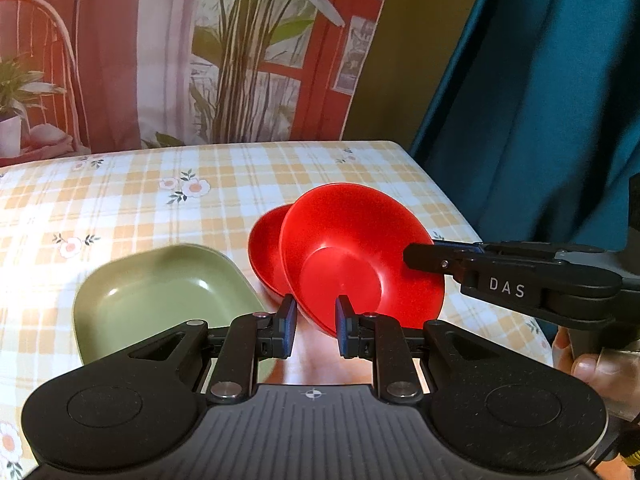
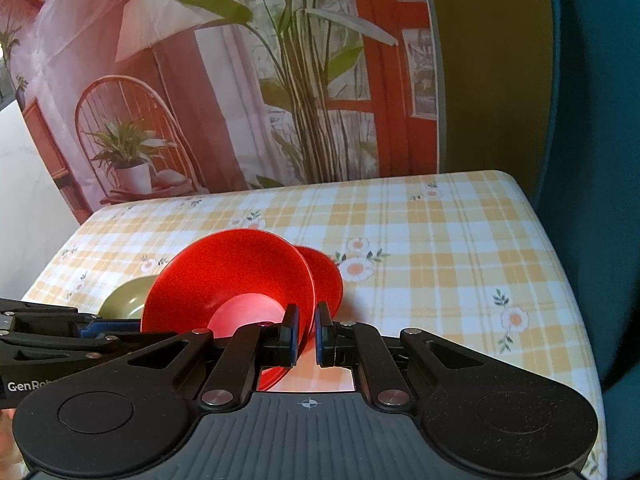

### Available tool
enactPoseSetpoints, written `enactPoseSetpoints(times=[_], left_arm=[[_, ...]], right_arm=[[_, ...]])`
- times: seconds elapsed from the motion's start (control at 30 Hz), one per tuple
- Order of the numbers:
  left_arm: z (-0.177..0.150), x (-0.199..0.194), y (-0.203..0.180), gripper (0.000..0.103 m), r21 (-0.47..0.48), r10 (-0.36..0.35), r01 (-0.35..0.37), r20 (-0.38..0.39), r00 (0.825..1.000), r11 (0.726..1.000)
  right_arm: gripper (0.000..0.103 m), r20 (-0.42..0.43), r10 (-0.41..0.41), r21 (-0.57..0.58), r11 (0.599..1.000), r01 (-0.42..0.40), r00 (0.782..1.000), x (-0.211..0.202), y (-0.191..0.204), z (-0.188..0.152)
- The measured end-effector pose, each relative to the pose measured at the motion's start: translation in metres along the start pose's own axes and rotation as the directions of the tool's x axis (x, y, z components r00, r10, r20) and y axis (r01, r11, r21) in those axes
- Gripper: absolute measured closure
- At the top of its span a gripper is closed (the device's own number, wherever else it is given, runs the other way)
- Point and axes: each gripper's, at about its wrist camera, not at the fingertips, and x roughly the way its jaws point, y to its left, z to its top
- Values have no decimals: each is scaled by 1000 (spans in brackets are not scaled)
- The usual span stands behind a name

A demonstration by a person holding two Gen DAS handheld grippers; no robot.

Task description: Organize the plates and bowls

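My left claw (image 1: 316, 326) pinches the near rim of a large red bowl (image 1: 360, 256), and my right claw (image 2: 306, 336) is clamped on the same bowl's rim from the other side. The bowl is smooth, glossy plastic, round with a flat circular base, tipped steeply so its hollow faces me, lifted off the surface (image 1: 140, 200). Just behind it a smaller red bowl (image 1: 264, 252) leans, touching it. Beside these, to the left, lies a matte green dish (image 1: 160, 292), a rounded rectangle running lengthwise away from me. Yellow checked cloth with daisies covers the surface.
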Motion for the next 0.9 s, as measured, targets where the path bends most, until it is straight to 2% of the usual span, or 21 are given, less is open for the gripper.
enactPoseSetpoints(times=[0.27,0.9], left_arm=[[20,34,16,81,-5,-5,5,-41,999,1000],[20,65,24,81,68,43,-37,-79,996,997]], right_arm=[[95,-23,-17,8,1000,17,1000,31,-3,13],[95,-63,-44,-9,999,44,997,61,-5,11]])
